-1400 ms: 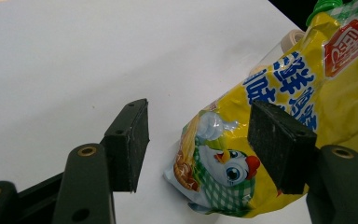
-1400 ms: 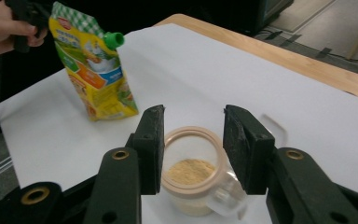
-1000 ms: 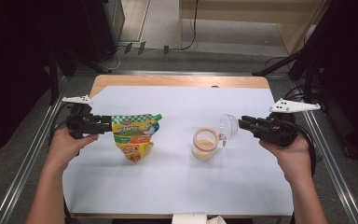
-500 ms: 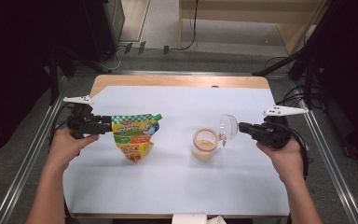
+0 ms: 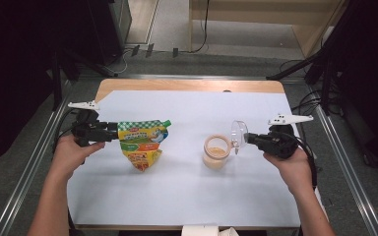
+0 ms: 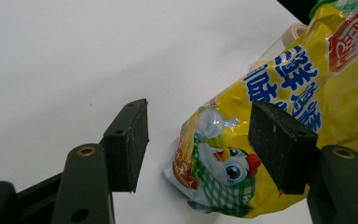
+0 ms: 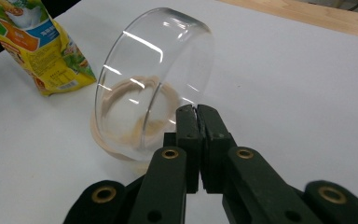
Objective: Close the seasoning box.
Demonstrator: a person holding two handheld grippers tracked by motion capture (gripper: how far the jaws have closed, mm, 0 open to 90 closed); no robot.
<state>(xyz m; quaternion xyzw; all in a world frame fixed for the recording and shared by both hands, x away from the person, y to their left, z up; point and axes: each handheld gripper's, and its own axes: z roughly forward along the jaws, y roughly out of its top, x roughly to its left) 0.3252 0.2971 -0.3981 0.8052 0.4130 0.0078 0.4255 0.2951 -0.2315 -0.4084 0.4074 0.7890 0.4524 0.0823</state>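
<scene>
A yellow spouted pouch (image 5: 140,142) with a green checked top stands tilted on the white sheet at the left. My left gripper (image 5: 114,132) sits level at its left edge. In the left gripper view the pouch (image 6: 284,79) lies between the jaws of that gripper (image 6: 198,121), and the left pad is clear of it, so it is open. My right gripper (image 5: 248,139) is shut on the rim of a clear domed lid (image 5: 238,132), holding it tilted beside a small jar (image 5: 216,152) of tan powder. The lid (image 7: 154,79) rises from the right gripper (image 7: 197,109), with the jar (image 7: 103,145) behind it.
A white sheet (image 5: 187,196) covers most of the wooden table (image 5: 187,84). Metal rails (image 5: 347,162) run along both sides, and cables lie on the floor beyond the far edge. The pouch (image 7: 51,56) stands at the far left in the right gripper view.
My right hand has sunk a little and shifted slightly toward the jar, carrying the clear lid. The left hand and the pouch have stayed put.
</scene>
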